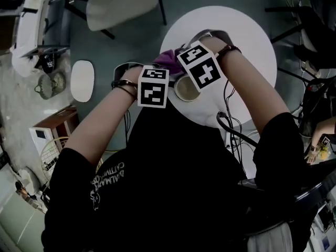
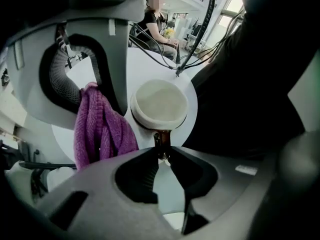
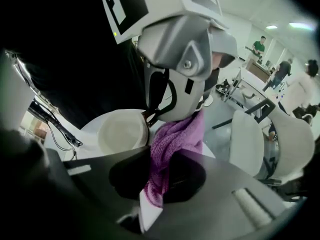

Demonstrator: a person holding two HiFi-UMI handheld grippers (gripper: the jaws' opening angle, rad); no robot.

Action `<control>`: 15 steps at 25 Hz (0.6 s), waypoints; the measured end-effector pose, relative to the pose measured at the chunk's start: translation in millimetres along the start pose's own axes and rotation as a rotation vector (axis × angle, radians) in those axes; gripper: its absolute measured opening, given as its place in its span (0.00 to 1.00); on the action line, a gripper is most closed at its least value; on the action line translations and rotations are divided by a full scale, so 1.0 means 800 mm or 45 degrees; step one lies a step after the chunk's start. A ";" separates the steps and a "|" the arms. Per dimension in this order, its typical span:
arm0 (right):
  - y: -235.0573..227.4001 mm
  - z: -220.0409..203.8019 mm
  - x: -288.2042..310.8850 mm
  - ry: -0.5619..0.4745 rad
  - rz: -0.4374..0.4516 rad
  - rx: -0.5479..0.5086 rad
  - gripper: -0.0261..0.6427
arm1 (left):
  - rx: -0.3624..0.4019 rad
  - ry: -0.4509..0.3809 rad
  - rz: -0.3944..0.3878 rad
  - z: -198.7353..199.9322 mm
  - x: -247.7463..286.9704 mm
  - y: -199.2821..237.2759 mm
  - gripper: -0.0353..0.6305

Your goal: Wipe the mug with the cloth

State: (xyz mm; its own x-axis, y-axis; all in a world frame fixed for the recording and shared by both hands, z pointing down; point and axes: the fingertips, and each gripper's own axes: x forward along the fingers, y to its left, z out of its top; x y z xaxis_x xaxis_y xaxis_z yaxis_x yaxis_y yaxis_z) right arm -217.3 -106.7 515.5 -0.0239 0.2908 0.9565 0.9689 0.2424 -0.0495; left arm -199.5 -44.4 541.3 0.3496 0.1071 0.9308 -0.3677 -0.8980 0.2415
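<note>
A cream mug (image 1: 185, 90) stands on the round white table (image 1: 247, 41), close to its near edge. My left gripper (image 2: 162, 151) is shut on the mug's brown handle (image 2: 162, 139), with the mug's open top (image 2: 160, 104) just beyond the jaws. My right gripper (image 3: 160, 169) is shut on a purple cloth (image 3: 172, 144), which hangs beside the mug (image 3: 122, 131) on its outer side. In the head view both marker cubes (image 1: 153, 87) (image 1: 202, 66) hide the jaws, and a bit of the cloth (image 1: 168, 58) shows behind them. Whether the cloth touches the mug I cannot tell.
Black cables (image 1: 227, 121) run across the table's near side and off its edge. A white chair (image 1: 123, 1) stands beyond the table and a white oval stool (image 1: 82, 80) on the floor to the left. People (image 3: 300, 91) stand far off in the room.
</note>
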 end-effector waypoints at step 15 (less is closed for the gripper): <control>-0.010 0.037 -0.123 -0.587 -0.614 1.091 0.11 | -0.364 -0.568 0.277 -0.006 -0.059 0.020 0.10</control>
State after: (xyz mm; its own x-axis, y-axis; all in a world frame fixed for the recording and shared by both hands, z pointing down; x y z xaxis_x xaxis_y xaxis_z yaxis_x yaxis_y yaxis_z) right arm -229.7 -109.6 413.0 -0.6195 0.2676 0.7379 0.3426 0.9380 -0.0526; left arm -225.6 -61.5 502.5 0.5470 -0.3137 0.7762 -0.6686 -0.7216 0.1796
